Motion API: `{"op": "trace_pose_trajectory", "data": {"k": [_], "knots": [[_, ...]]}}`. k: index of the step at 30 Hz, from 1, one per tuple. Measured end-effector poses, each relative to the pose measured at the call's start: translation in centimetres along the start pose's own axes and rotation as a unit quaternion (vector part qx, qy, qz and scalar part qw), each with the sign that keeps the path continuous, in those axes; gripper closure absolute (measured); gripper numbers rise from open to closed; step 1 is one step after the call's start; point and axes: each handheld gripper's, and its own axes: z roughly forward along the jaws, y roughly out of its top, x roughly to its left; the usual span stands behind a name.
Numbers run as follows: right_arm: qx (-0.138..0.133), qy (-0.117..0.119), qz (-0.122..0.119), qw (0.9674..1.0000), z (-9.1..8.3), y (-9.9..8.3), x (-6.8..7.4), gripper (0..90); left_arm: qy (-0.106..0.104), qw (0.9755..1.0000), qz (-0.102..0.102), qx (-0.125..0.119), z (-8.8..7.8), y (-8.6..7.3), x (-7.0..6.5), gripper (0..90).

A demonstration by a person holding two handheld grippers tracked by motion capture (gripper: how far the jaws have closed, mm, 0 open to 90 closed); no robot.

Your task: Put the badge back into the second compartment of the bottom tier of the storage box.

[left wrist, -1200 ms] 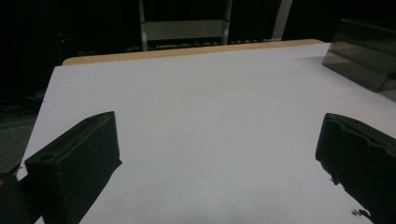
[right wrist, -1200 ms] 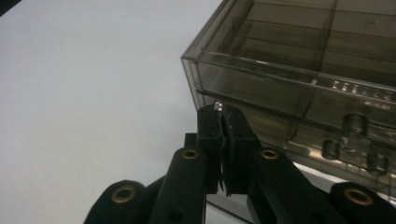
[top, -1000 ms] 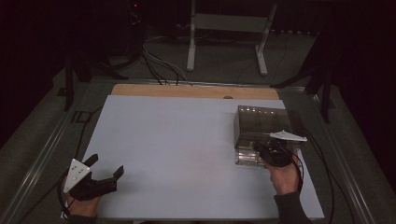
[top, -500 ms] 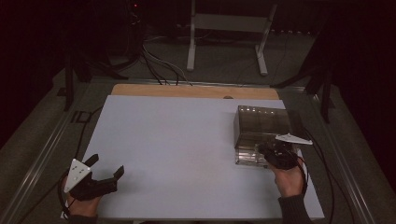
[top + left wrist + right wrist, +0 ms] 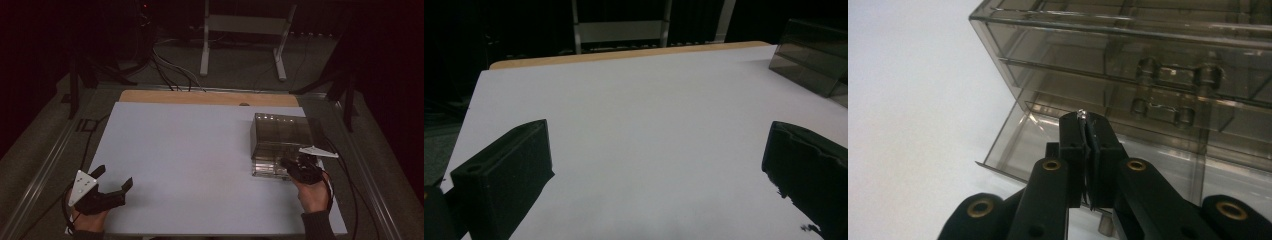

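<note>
Overhead, the right gripper (image 5: 295,167) sits at the front of the smoky clear drawer box (image 5: 282,135) on the white table (image 5: 190,150), probably to draw its bottom drawer out, while the left gripper (image 5: 107,187) waits with jaws apart at the near left corner. Looking along the left gripper's jaws, bare table lies between them; along the right gripper (image 5: 1087,120), the jaws are pinched together on something small and shiny over the part-open bottom drawer (image 5: 1018,145), and no label or writing is readable
</note>
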Motion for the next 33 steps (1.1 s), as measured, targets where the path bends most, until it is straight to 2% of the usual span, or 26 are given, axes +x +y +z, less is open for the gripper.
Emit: {"op": "trace_pose_trajectory", "data": {"k": [33], "knots": [[0.034, -0.007, 0.023, 0.9991, 1.5, -1.5, -2.0, 87.8, -0.001, 1.0000, 0.000, 0.000, 0.0, 0.0, 0.0, 0.6]]}}
